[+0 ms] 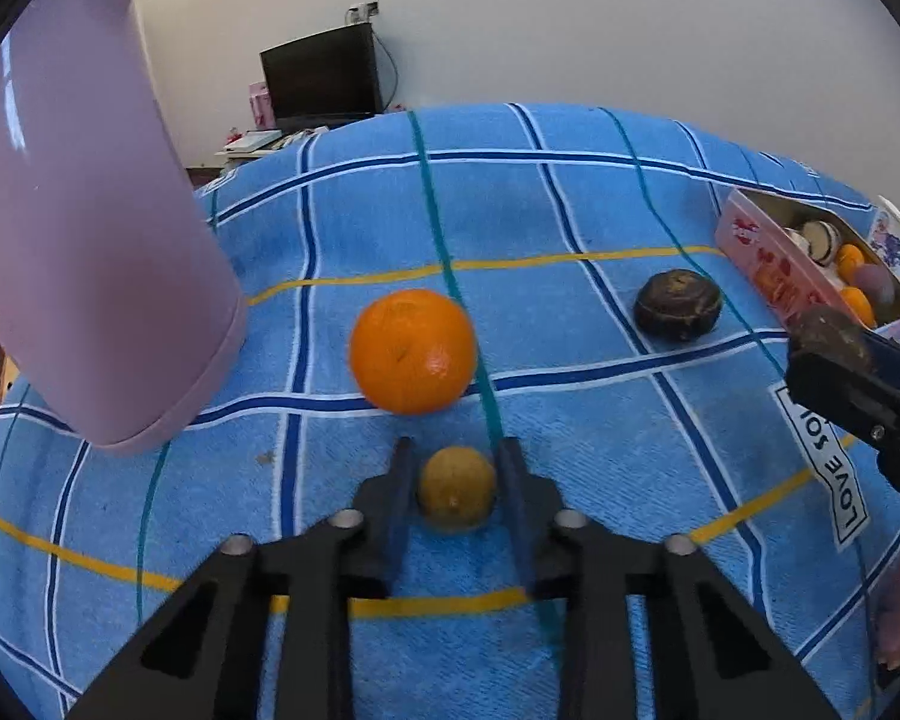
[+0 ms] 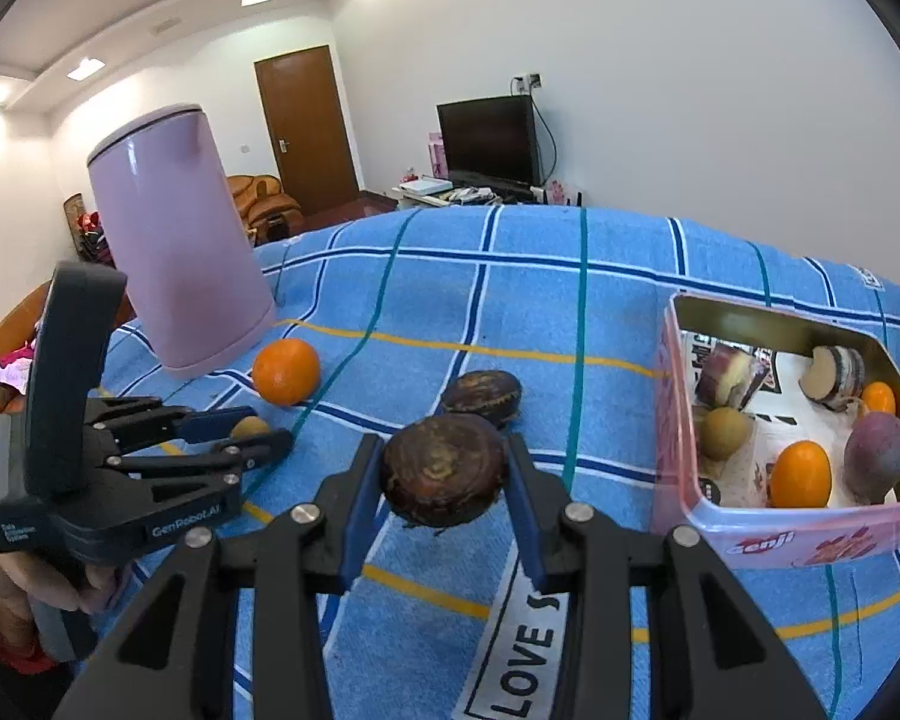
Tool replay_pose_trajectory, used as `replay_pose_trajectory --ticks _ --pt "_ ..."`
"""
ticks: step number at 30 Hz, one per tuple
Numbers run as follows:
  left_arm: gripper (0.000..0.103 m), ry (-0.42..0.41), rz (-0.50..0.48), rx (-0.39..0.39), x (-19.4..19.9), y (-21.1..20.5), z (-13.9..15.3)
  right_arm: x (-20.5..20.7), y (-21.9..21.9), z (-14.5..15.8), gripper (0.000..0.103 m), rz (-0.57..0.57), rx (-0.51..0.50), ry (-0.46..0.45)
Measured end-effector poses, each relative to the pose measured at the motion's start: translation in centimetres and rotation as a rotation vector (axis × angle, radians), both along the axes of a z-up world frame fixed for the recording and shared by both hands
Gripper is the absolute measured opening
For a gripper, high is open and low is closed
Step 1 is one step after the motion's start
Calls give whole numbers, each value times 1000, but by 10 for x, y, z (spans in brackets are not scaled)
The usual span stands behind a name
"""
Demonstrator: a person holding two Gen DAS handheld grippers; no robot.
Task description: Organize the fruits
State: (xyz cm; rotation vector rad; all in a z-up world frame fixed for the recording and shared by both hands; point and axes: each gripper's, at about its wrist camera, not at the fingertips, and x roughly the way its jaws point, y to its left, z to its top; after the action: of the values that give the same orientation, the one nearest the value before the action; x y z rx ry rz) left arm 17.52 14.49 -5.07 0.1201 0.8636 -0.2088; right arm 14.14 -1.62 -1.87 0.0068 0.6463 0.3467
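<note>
Gripping two fruits at once, mid-way through the gathering step. Left gripper (image 1: pixel 457 483) with jaws clamped on a small yellow-green fruit (image 1: pixel 457 487), low over the blue checked cloth (image 1: pixel 570 228) covering the worktop, just in front of the orange (image 1: pixel 413 351). Right gripper (image 2: pixel 444 471) with jaws closed on a dark brown round fruit (image 2: pixel 444 468), lifted clear of the cloth (a second dark fruit (image 2: pixel 481 397) lying just behind it). Pink tin box (image 2: pixel 678 480) to the right, already holding several pieces: two small oranges, a purple one, a yellowish one and some cut pieces.

Next, probably: carrying the dark fruit rightward over the near wall of the tin, lowering into a bare patch between the pieces already there, then parting the jaws. Same route for the left load afterwards, needing a lift first and a wide berth round the pink kettle (image 2: pixel 177 240). Orange and second dark fruit left to collect.
</note>
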Motion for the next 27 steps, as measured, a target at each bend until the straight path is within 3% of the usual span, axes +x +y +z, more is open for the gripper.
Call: replay_pose_trajectory --ticks 6,12,14,19,27 --pt "27 -33 23 -61 -2 11 6 -11 -3 3 42 8 12 -49" --pt "27 -249 64 -181 -21 13 37 -26 -7 11 43 8 34 -150" --pt "27 -316 86 -169 -27 4 43 -31 -7 16 43 1 14 -210" --pt "27 -456 111 -56 -43 -20 53 -46 -3 23 43 -8 -19 -329" --pt "27 -511 136 12 -49 -31 56 -49 1 23 43 -25 -65 -374"
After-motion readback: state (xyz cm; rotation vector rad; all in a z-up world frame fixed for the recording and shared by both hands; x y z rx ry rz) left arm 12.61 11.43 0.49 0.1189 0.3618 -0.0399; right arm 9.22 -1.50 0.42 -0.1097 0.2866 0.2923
